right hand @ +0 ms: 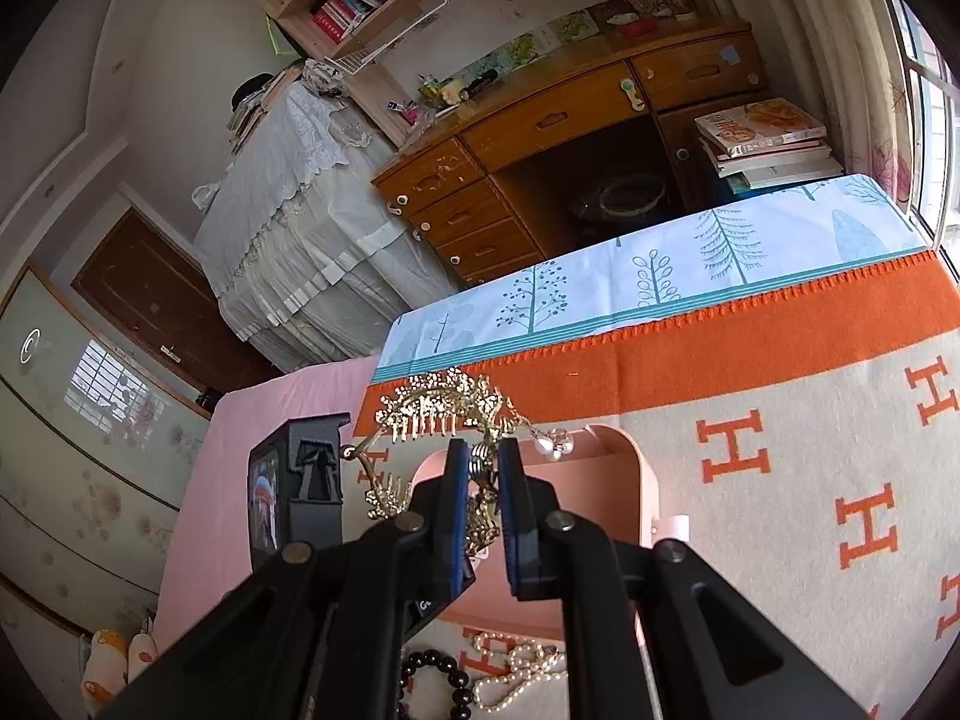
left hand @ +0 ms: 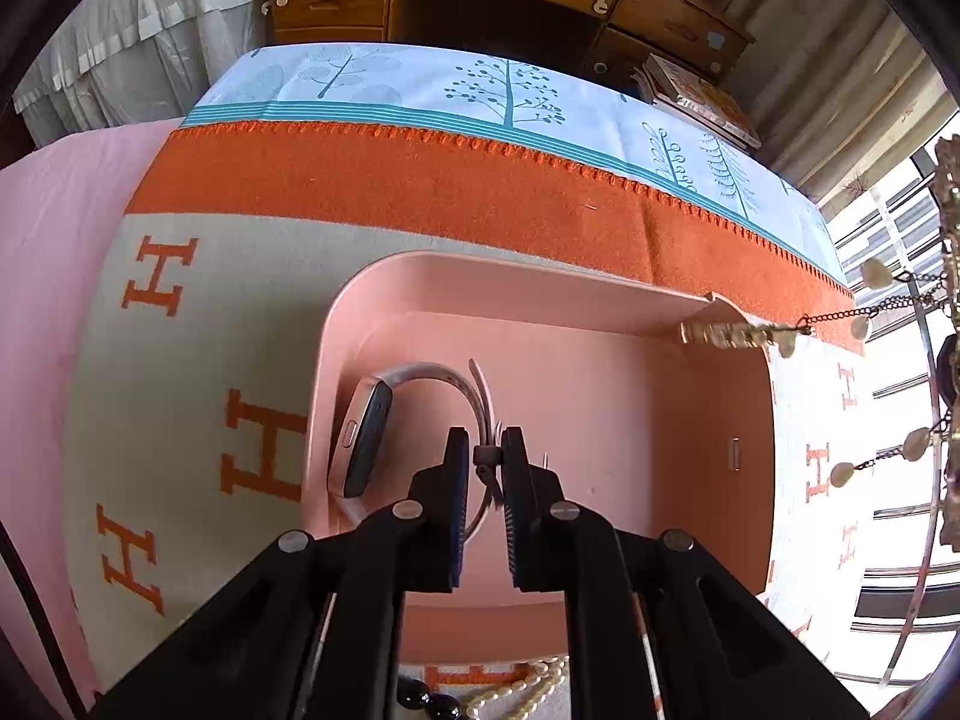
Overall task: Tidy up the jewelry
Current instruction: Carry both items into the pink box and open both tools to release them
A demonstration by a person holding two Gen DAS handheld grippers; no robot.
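Sunlit bedroom
A wooden desk (right hand: 576, 126) with drawers stands beyond the bed, books (right hand: 768, 138) stacked beside a bright window (right hand: 936, 90).

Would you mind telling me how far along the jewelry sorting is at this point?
Partly done. The watch already lies in the pink tray, though the left gripper is shut on its strap. In hand: the right gripper holds the gold hair comb above the tray. Left: the pearl necklace and black bead bracelet lie on the blanket outside the tray.
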